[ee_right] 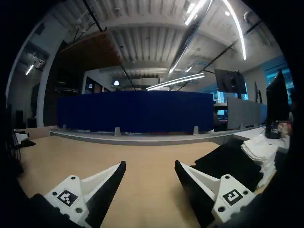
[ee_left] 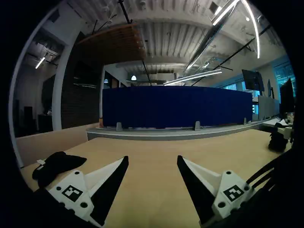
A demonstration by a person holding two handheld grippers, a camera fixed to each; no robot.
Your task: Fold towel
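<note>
Left gripper (ee_left: 152, 157): jaws wide apart, nothing between them, low over tan table (ee_left: 159, 190). Small black cloth (ee_left: 57, 164) lies just beside its left finger.

Right gripper (ee_right: 150, 162): jaws also spread wide, holding nothing. Black towel (ee_right: 228, 161) lies flat on table by its right finger, touching stack of white folded towels (ee_right: 262, 152). Blue partition (ee_right: 136, 112) stands along far table edge

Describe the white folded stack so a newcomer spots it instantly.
In the right gripper view, start at the long blue partition behind the wooden table, then look right. Beside a flat black cloth sits the white folded stack, the only pale, layered pile.
</note>
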